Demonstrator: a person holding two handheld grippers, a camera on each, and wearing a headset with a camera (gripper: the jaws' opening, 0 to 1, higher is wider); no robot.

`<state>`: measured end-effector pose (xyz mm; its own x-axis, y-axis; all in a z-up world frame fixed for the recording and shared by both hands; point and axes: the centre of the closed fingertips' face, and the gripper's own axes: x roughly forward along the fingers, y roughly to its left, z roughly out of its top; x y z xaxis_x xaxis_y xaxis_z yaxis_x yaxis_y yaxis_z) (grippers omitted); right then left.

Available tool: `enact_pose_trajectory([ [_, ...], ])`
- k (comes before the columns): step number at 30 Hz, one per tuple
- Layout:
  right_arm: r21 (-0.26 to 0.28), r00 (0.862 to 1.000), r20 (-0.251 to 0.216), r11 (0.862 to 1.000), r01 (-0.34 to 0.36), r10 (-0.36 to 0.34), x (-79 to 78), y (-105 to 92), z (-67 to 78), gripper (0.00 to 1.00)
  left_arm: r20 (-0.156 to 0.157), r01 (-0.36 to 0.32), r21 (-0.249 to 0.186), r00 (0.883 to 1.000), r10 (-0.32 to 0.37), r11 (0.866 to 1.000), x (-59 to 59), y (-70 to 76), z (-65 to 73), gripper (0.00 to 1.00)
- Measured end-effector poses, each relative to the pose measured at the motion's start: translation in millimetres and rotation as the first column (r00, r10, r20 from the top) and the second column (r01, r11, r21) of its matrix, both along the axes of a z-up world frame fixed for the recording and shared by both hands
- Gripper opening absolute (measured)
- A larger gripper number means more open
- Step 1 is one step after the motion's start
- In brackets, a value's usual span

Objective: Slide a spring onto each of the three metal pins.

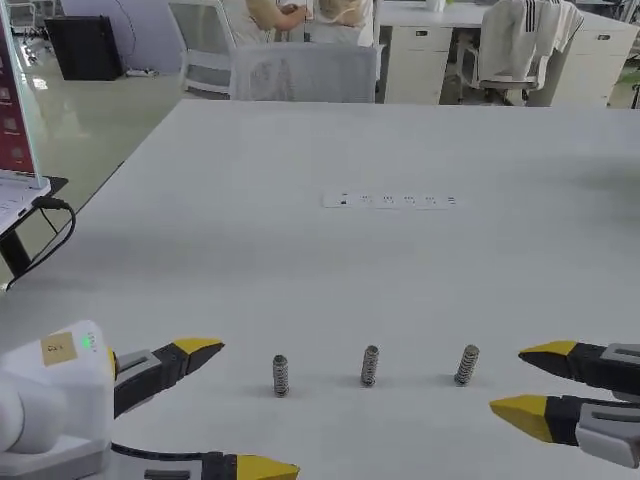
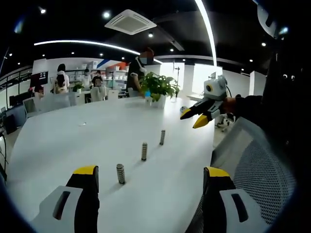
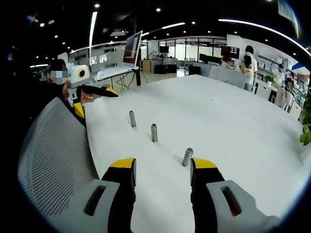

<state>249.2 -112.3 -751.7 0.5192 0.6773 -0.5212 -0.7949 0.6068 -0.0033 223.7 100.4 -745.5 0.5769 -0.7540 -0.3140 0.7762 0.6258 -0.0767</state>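
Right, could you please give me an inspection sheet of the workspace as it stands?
Surface: white table with a flush socket strip.
Job's things: left spring, middle spring and right spring stand in a row, the last leaning slightly; pins not discernible.
Clutter: nothing seen.
Grippers: left tool and right tool open, empty, flanking the row.
Cables: black cable beside the table's left edge, near a laptop.
Surroundings: chairs, desks, people beyond the table.

A white bench (image 1: pixel 300 270) has a flush socket panel (image 1: pixel 390 200) near its middle. A grey mesh chair (image 1: pixel 300 72) stands at its far edge. A laptop (image 1: pixel 12 120) and a black cable (image 1: pixel 55 235) sit left.
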Motion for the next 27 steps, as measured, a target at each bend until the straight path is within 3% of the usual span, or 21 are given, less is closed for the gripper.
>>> enact_pose_trajectory([
  [12, 0.015, 0.999, 0.038, 1.000, 0.024, -0.024, 6.3, -8.2, -2.8, 0.64, -0.001, -0.025, -0.005, 1.000, 0.025, 1.000, -1.6, 2.3, -0.2, 0.90],
  [22, 0.055, 0.999, 0.024, 0.997, 0.045, -0.046, 5.1, -10.5, -6.9, 0.83, -0.014, -0.045, -0.009, 0.999, 0.045, 0.999, -2.9, 0.7, -3.8, 0.96],
  [27, 0.041, 0.999, 0.015, 0.998, 0.037, -0.038, 1.2, -11.5, -10.8, 0.86, -0.018, -0.050, -0.015, 0.999, 0.050, 0.999, -3.4, -2.0, -3.9, 0.98],
])
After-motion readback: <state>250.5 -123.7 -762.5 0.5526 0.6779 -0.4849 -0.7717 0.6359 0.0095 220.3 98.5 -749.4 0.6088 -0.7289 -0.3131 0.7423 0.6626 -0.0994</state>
